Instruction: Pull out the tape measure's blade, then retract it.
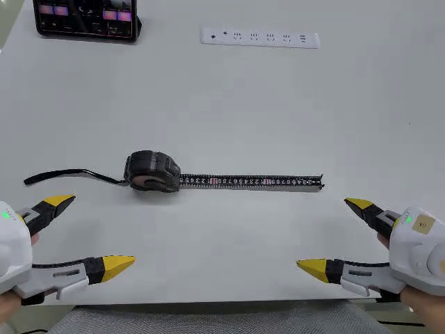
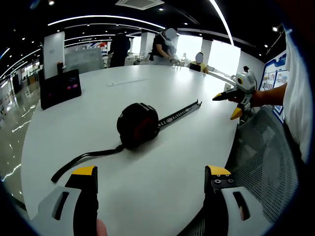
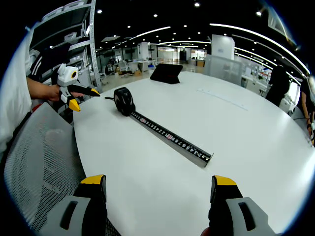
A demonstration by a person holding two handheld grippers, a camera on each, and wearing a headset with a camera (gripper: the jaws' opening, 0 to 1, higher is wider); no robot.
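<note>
Both grippers hover low over the near edge of a white table (image 1: 229, 104), each with its yellow-tipped jaws spread wide and holding nothing. The left gripper (image 1: 96, 232) sits near the left corner and the right gripper (image 1: 328, 234) near the right, their tips turned inward toward each other. Neither touches the tape measure (image 1: 151, 172), which lies between them and a little farther back. Its dark, rounded case rests on the table left of centre. The blade (image 1: 250, 182) is drawn out and lies flat on the surface, running straight from the case to the right, so the tool's long axis goes left to right across the table. The blade's end hook (image 1: 321, 182) is just beyond the right gripper's far jaw. A black wrist strap (image 1: 62, 175) trails left from the case. At the far edge stand a tablet (image 1: 87, 17) and a white power strip (image 1: 261, 37).
</note>
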